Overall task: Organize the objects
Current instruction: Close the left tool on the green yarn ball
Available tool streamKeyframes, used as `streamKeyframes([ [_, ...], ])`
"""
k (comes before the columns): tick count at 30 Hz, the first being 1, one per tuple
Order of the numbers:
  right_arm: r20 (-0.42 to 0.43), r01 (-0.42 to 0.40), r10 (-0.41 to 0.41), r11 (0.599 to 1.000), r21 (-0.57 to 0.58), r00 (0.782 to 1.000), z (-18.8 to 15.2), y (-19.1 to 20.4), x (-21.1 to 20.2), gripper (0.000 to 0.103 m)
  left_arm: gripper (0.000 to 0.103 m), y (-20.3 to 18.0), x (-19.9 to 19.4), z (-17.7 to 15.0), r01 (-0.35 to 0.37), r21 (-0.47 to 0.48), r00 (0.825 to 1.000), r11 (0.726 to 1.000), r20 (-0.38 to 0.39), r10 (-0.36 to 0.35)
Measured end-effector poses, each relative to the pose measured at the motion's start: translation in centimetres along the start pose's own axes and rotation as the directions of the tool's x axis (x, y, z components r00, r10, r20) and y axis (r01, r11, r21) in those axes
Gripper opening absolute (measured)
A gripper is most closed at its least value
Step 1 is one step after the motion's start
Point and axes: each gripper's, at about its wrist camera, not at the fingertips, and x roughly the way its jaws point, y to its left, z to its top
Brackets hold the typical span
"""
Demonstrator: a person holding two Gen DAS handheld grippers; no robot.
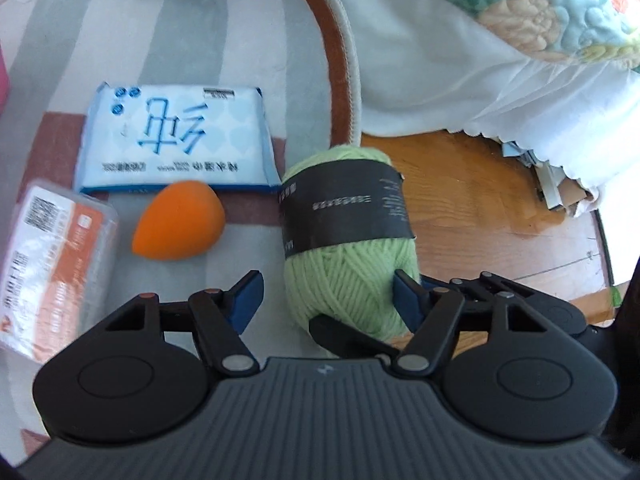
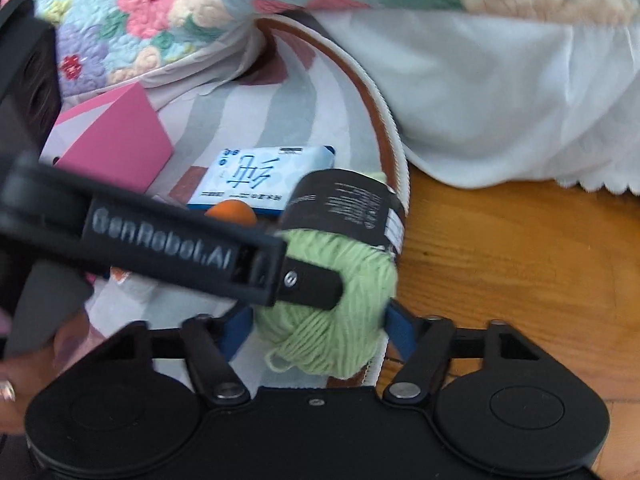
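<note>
A light green yarn ball (image 1: 344,280) with a black paper band lies at the rug's edge. In the left wrist view my left gripper (image 1: 328,300) straddles it: the right blue pad touches the yarn, the left pad stands a little clear, so it is open. In the right wrist view my right gripper (image 2: 318,332) has the yarn ball (image 2: 332,320) filling the gap, both blue pads against it. One of the left gripper's black fingers (image 2: 312,284) lies across the yarn's top. Near it lie an orange egg-shaped sponge (image 1: 180,224) and a blue-and-white tissue pack (image 1: 176,140).
A clear packet with an orange label (image 1: 52,268) lies at the left, and a pink box (image 2: 116,144) stands behind on the striped rug (image 1: 200,40). Wooden floor (image 1: 480,208) is to the right. A white bed skirt (image 1: 460,60) and floral quilt (image 2: 160,0) hang behind. A hand (image 2: 24,364) shows at the lower left.
</note>
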Motion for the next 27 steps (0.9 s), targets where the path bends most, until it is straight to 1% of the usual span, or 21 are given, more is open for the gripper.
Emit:
streamKeyframes([
  [1,-0.006,0.006,-0.005,1.0,0.017,1.0,-0.2,-0.1,0.2,0.067,0.063,0.1,0.1,-0.1,0.011,-0.008,1.0,1.0,0.0,-0.011],
  [2,-0.008,0.013,-0.013,0.999,0.039,1.0,-0.3,-0.2,0.3,0.065,0.051,0.1,0.1,-0.2,0.03,-0.016,1.0,0.999,0.0,-0.03],
  [3,-0.005,0.01,-0.01,0.998,0.056,1.0,-0.3,-0.2,0.3,0.063,0.046,-0.2,0.0,-0.2,0.045,-0.016,0.999,0.999,0.002,-0.045],
  [5,0.002,0.026,-0.027,0.997,0.076,1.0,-0.3,0.2,0.0,0.057,0.04,-1.2,-0.7,-0.4,0.022,0.033,1.0,0.999,0.014,-0.022],
  [7,0.01,0.037,-0.038,0.995,0.089,0.999,-0.3,0.7,-0.7,0.054,0.039,-2.5,-1.7,-0.7,-0.002,0.111,1.0,0.994,0.017,0.0],
  [9,0.012,0.03,-0.032,0.994,0.105,0.999,-0.2,1.0,-1.5,0.053,0.039,-3.2,-2.7,-0.9,-0.016,0.148,1.0,0.989,-0.002,0.016],
  [11,0.01,0.014,-0.015,0.993,0.12,1.0,-0.2,1.4,-2.3,0.053,0.039,-3.0,-4.2,-1.0,0.0,0.135,1.0,0.991,-0.005,0.0],
  [14,0.041,0.004,-0.009,0.994,0.11,0.999,-0.2,2.6,-3.9,0.053,0.039,-2.9,-6.5,-1.6,0.012,0.133,1.0,0.991,0.002,-0.013],
  [17,0.041,-0.013,0.008,0.993,0.113,0.999,0.0,3.8,-5.3,0.053,0.039,-2.9,-8.8,-2.4,0.003,0.136,1.0,0.991,0.012,-0.005],
  [20,0.047,-0.021,0.018,0.996,0.083,0.999,-0.1,5.7,-6.6,0.053,0.039,-2.7,-11.1,-3.3,-0.013,0.144,1.0,0.99,0.027,0.01],
  [23,0.054,-0.053,0.049,0.996,0.071,0.997,-0.2,7.1,-7.8,0.053,0.039,-2.3,-13.6,-4.1,-0.028,0.137,0.999,0.99,0.041,0.022],
  [27,0.049,-0.064,0.062,0.997,0.034,0.997,0.1,9.6,-9.2,0.053,0.039,-1.7,-16.2,-4.7,-0.043,0.127,0.998,0.991,0.054,0.037],
])
